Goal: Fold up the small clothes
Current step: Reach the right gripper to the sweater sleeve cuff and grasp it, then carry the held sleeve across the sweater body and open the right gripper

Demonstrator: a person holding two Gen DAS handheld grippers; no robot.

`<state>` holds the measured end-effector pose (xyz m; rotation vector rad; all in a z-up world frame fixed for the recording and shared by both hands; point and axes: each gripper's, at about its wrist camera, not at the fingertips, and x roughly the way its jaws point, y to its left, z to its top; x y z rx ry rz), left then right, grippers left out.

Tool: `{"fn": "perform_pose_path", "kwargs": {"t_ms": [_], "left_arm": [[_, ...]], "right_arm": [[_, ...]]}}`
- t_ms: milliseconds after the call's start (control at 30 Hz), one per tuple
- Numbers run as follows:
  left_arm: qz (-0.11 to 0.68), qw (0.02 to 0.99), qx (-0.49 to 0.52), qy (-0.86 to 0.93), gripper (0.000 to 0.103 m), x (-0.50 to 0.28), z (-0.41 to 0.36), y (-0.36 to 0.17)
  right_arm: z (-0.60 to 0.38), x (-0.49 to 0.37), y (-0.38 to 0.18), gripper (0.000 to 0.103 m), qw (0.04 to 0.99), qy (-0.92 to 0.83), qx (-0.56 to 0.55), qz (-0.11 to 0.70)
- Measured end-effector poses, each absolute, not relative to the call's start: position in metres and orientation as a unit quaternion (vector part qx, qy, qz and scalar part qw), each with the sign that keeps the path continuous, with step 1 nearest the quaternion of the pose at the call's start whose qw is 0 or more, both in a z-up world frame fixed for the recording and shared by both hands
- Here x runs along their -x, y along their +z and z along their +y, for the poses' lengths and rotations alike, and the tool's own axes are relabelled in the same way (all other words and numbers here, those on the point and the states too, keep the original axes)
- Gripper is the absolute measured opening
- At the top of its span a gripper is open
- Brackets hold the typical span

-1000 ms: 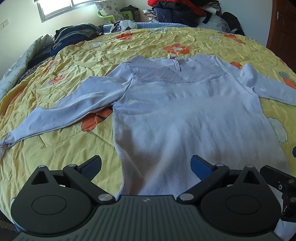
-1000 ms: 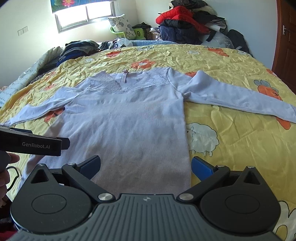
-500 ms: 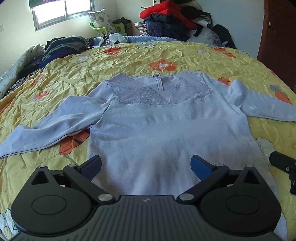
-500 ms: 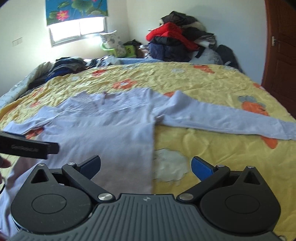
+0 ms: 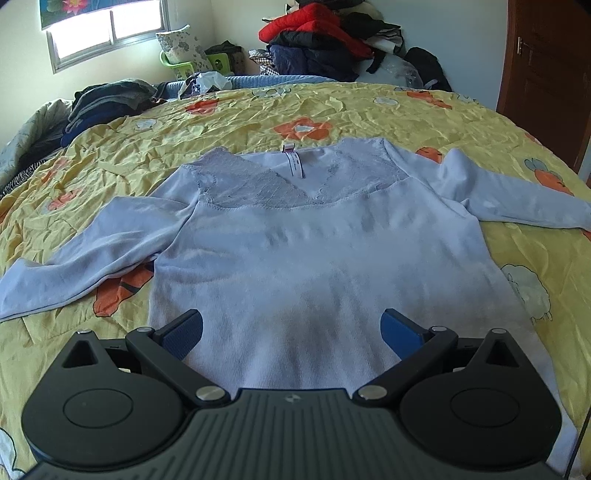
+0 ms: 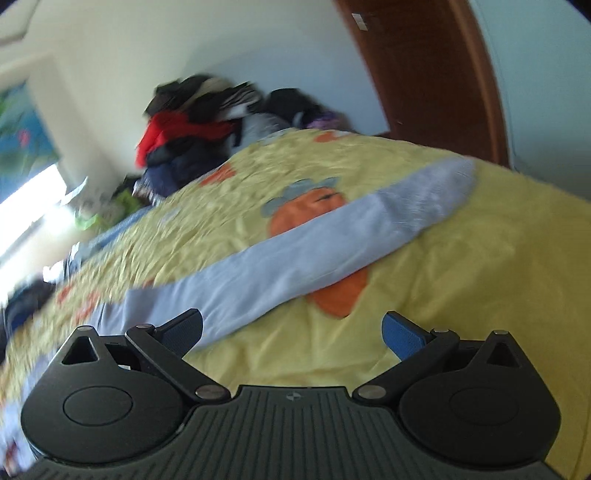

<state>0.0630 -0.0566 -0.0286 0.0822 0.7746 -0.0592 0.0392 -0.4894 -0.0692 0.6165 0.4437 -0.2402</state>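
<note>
A pale lilac long-sleeved top (image 5: 314,251) with a lace yoke lies flat, face up, on the yellow bedspread (image 5: 258,118), both sleeves spread sideways. My left gripper (image 5: 291,332) hovers open above the lower part of the top's body, holding nothing. In the right wrist view the picture is tilted and blurred. The top's right sleeve (image 6: 332,240) runs diagonally across the bedspread (image 6: 461,295). My right gripper (image 6: 291,332) is open and empty, its left fingertip (image 6: 184,328) close to the sleeve's near part.
A heap of red and dark clothes (image 5: 325,40) sits beyond the bed's far edge, with a second dark pile (image 5: 107,99) at the far left. A brown wooden door (image 5: 546,74) stands to the right. A window (image 5: 107,29) is at the back left.
My right gripper has swung right and tilted, from over the body's right edge to face the right sleeve. My left gripper has moved slightly so the top is centred before it.
</note>
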Motion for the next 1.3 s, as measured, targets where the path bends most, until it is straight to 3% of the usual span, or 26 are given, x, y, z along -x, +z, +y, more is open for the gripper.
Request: {"fn": "perform_pose_path", "kwargs": {"t_ms": [167,367,567,600,633,967,1300], "left_arm": [[0.373,0.927,-0.028,-0.032,0.103,-0.064,-0.055,-0.026],[0.392,0.918,0.017,-0.057,0.103,-0.067,-0.045,-0.028],[0.377,0.926,-0.015,-0.032,0.103,-0.069,-0.044,-0.028],[0.372,0.928,-0.021,-0.026,0.103,-0.069,-0.043,-0.027],[0.369,0.929,-0.030,-0.017,0.103,-0.070,-0.042,-0.026],[0.365,0.930,-0.040,0.013,0.103,-0.076,-0.027,-0.026],[0.381,0.924,-0.014,0.032,0.103,-0.078,-0.004,-0.031]], "right_arm": [[-0.521,-0.057,-0.084,0.102,0.915,-0.126,-0.350,0.158],[-0.557,-0.091,-0.090,0.077,0.894,-0.180,-0.392,0.121],[-0.581,-0.109,-0.101,0.036,0.856,-0.225,-0.453,0.106],[-0.584,-0.113,-0.102,0.019,0.850,-0.228,-0.461,0.113],[-0.584,-0.116,-0.104,0.012,0.846,-0.228,-0.468,0.117],[-0.539,-0.136,-0.069,0.009,0.887,-0.122,-0.432,0.107],[-0.445,-0.188,-0.042,0.009,0.889,0.036,-0.427,0.160]]}}
